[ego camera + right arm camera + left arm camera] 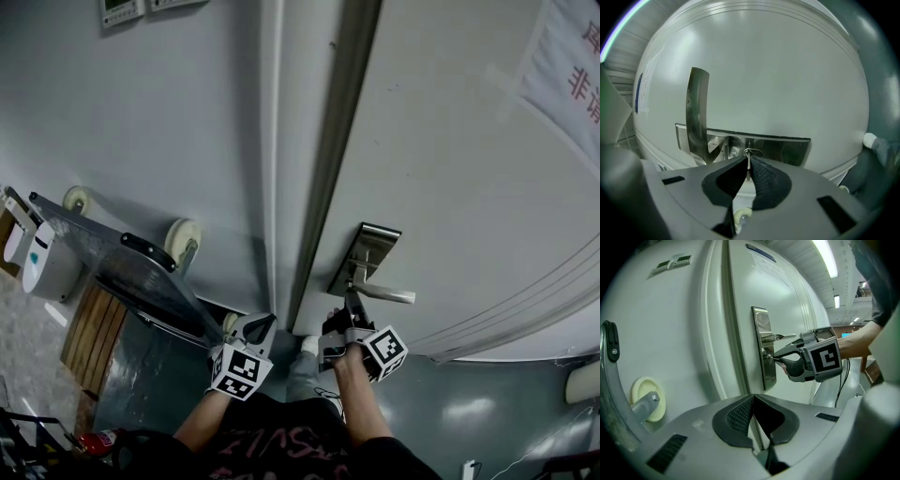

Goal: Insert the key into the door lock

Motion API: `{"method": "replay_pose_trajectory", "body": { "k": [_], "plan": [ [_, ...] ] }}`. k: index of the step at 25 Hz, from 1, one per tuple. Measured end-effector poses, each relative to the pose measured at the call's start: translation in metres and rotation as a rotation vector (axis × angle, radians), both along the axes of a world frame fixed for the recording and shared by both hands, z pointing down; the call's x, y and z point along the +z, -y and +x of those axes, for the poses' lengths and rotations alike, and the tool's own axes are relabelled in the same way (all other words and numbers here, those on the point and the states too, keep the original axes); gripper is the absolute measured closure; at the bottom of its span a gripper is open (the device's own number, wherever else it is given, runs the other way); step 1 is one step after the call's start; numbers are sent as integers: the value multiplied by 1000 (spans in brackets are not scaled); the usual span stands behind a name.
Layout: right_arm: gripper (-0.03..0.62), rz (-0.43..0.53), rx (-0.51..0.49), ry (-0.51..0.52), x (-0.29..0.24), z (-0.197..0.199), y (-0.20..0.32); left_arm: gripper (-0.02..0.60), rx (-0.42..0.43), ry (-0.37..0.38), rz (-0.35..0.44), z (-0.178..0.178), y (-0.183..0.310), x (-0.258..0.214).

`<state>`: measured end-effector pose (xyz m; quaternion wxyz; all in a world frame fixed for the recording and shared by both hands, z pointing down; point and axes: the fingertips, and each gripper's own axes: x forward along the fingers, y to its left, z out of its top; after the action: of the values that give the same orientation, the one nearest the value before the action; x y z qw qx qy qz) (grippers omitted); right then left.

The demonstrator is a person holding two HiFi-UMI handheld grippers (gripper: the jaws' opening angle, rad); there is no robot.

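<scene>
The left gripper (262, 325) hangs low beside the door frame (279, 141), clear of the lock. Its 2 jaws are pressed together with nothing between them, as the left gripper view shows (752, 396). Just to its right, the right gripper (348, 305) is raised to the lock plate (367, 246). Its 2 jaws are clamped on the key (748, 163), a thin metal blade standing on edge between the pads. The key's tip meets the keyhole (753, 151) in the plate; how deep it sits cannot be told. The lever handle (390, 294) sticks out from the same plate, just beside the keyhole. The plate is mounted close to the frame-side edge of the pale door (450, 169). A paper sign (572, 66) with red characters hangs near the door's far corner. A metal trolley (141, 274) with pale wheels leans against the wall left of the frame.
</scene>
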<state>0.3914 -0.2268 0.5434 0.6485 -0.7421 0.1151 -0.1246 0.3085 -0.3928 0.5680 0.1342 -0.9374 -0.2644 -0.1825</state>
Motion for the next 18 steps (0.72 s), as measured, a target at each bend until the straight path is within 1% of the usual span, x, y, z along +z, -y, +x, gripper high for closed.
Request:
{"method": "replay_pose_trajectory", "body": {
  "k": [4,8,12,13,18],
  "plan": [
    [516,-27,-9,-2,-2,-1,0,568,11,-9,-1,0,-3,-3],
    [513,-77,-24,-25,-5,-5,0,569,20,-13,3,-3,-5,-4],
    [471,-122,-37,-67,-10,-14,1,569,25,-20,6,-9,-3,-4],
    [455,-140,-41,-78,-11,-17,1,569,26,-20,6,-11,-3,-4],
    [447,-281,-52,-118,-15,-35,0,569,36,-27,4,-22,-5,-3]
  ]
}}
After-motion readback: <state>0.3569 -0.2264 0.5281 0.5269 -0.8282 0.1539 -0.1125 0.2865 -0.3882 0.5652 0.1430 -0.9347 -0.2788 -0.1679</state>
